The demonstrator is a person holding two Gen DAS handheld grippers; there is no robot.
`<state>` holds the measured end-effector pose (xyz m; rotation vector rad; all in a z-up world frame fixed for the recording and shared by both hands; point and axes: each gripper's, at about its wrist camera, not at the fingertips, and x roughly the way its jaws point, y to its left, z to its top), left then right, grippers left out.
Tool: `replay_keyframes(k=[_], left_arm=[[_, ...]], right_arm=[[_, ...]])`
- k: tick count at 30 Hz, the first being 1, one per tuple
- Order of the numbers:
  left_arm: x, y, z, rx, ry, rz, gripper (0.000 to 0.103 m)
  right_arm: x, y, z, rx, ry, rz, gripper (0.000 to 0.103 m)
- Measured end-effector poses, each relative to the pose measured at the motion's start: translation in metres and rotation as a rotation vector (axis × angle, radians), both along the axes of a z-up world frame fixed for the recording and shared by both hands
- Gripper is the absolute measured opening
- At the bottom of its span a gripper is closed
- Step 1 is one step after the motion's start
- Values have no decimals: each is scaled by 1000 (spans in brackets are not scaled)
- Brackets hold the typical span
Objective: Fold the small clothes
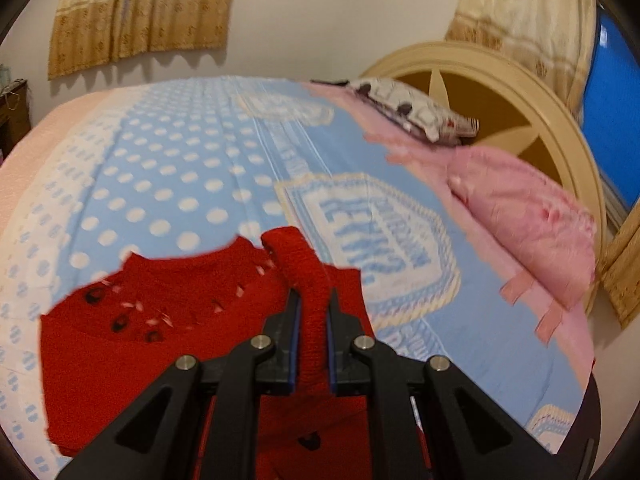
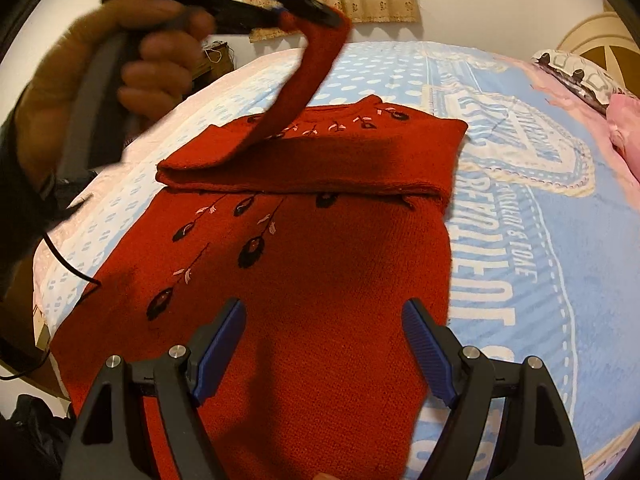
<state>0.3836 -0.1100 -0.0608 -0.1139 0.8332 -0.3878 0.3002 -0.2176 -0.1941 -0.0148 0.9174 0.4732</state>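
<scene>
My left claw (image 1: 313,300) is clenched on a sleeve (image 1: 298,268) of the red sweater (image 2: 304,280). The sleeve runs forward between the pads and curls over past the fingertips; its cuff end is hard to make out. In the right wrist view, the sleeve hangs from that claw down to the sweater's folded top part, and my hand (image 2: 100,76) on the grip is blurred. My right claw (image 2: 324,320) is released, jaws wide, with nothing between them. The sweater lies directly below and ahead of it on the blue bedspread (image 2: 540,240); its hem is cut off under the claw body. Ahead and to the right, a pink pillow (image 1: 524,216) lies against the headboard (image 1: 500,92), partly out of frame.
</scene>
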Motion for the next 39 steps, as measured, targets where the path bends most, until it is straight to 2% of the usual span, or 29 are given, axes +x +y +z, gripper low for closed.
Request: replay_keyframes(k=[4, 6, 8, 9, 11, 14, 19, 24, 28, 32, 34, 36, 38, 39], left_arm=[[1, -20, -18, 5, 33, -45, 14], [0, -25, -19, 7, 47, -67, 22], [-7, -23, -12, 3, 21, -95, 30], [-13, -20, -8, 15, -2, -101, 35], [-26, -10, 1, 38, -49, -106, 63], [-49, 18, 5, 92, -123, -93, 76], [-79, 89, -25, 228, -124, 9, 76], [-104, 173, -65, 321, -41, 164, 76], [-104, 201, -87, 312, 12, 221, 76], [-87, 204, -89, 256, -11, 268, 76], [-75, 199, -91, 253, -22, 286, 76], [-64, 199, -98, 288, -24, 316, 77], [-64, 209, -106, 297, -12, 343, 86], [-65, 213, -109, 287, 2, 349, 87]], right_arm=[[1, 1, -5, -9, 17, 5, 81], [2, 1, -7, -1, 28, 7, 81], [3, -2, -9, 15, 36, 4, 81], [3, -3, -9, 24, 41, 4, 81], [4, -6, -10, 45, 50, 2, 81], [5, -9, -8, 60, 49, -7, 81], [2, -15, 1, 69, 30, -31, 81], [5, -24, 17, 50, 54, -47, 81], [25, -34, 43, 38, 55, -91, 81], [58, -33, 57, 20, 55, -141, 81], [74, -28, 56, -2, 57, -151, 76], [91, -19, 51, -19, 72, -150, 71], [107, -14, 41, -42, 91, -165, 66], [113, -11, 35, -53, 96, -171, 63]])
